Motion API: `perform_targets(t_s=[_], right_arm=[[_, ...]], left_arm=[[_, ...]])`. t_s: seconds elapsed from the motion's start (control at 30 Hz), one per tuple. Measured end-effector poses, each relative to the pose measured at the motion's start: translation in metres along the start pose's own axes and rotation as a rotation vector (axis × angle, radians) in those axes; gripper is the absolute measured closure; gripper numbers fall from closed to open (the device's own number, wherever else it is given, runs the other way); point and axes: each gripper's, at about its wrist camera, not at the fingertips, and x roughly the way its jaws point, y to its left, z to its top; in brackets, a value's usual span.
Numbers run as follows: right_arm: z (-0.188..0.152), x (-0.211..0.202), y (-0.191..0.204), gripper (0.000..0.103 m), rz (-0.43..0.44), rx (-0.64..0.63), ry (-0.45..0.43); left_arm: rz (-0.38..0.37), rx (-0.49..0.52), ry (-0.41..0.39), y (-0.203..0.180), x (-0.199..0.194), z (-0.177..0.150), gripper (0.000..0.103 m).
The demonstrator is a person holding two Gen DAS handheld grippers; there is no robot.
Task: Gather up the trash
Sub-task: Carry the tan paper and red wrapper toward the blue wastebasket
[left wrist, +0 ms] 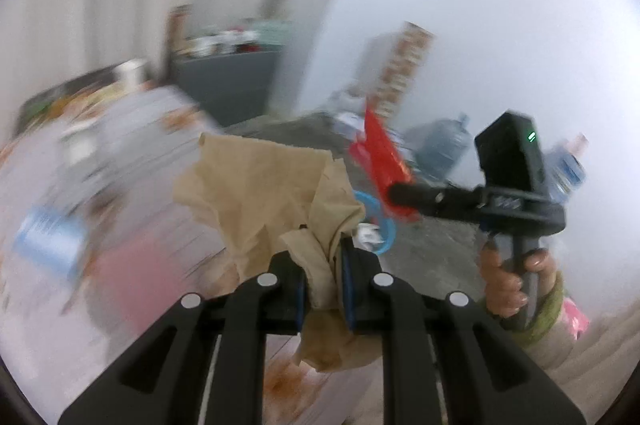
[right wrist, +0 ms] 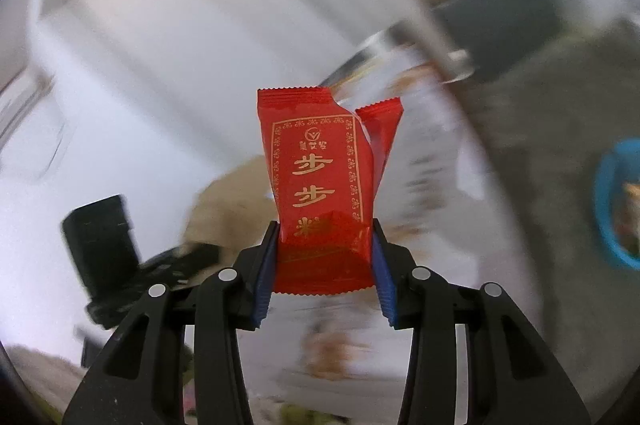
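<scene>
Both grippers loaded, carrying trash to the bin.
Left gripper (left wrist: 322, 289) clamps brown paper (left wrist: 264, 185); right gripper (right wrist: 324, 261) pinches red wrapper (right wrist: 320, 181). Blue bin (right wrist: 612, 209) at 3 o'clock: keep squeeze firm until over it.

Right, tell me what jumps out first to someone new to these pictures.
The red snack wrapper with gold characters fills the middle of the right wrist view, standing upright and clamped in the right gripper. In the left wrist view, a crumpled brown paper napkin is pinched in the left gripper, with the wrapper to its right. Everything behind is motion-blurred.
</scene>
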Motion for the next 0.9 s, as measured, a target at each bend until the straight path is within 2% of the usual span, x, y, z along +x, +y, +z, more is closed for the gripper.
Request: perform_targets(t_s=[0.1,0.27,0.47,0.63,0.8,0.9], right_arm=[[-0.001,-0.042,-0.043,0.062,-0.080,0.114,-0.089],[-0.013,-0.103,-0.116,0.062,-0.201,0.325,-0.207],[-0.027,-0.131,-0.182,0.062,-0.281,0.518,-0.272],[-0.032,-0.128,-0.235,0.061,-0.292,0.641,-0.297],[-0.034,-0.126,-0.297,0.061,-0.308,0.794,-0.320],[-0.037,-0.125,-0.319,0.060,-0.293,0.857,-0.338]], left_arm=[[-0.082,0.083,0.023,-0.038,0.039,0.031,0.089],[-0.177,0.173,0.096,-0.091,0.111,0.074,0.089],[-0.240,0.232,0.207,-0.148,0.218,0.105,0.089],[-0.271,0.169,0.350,-0.160,0.317,0.110,0.089],[-0.282,0.008,0.492,-0.140,0.425,0.102,0.089],[-0.264,-0.077,0.543,-0.126,0.469,0.092,0.089]])
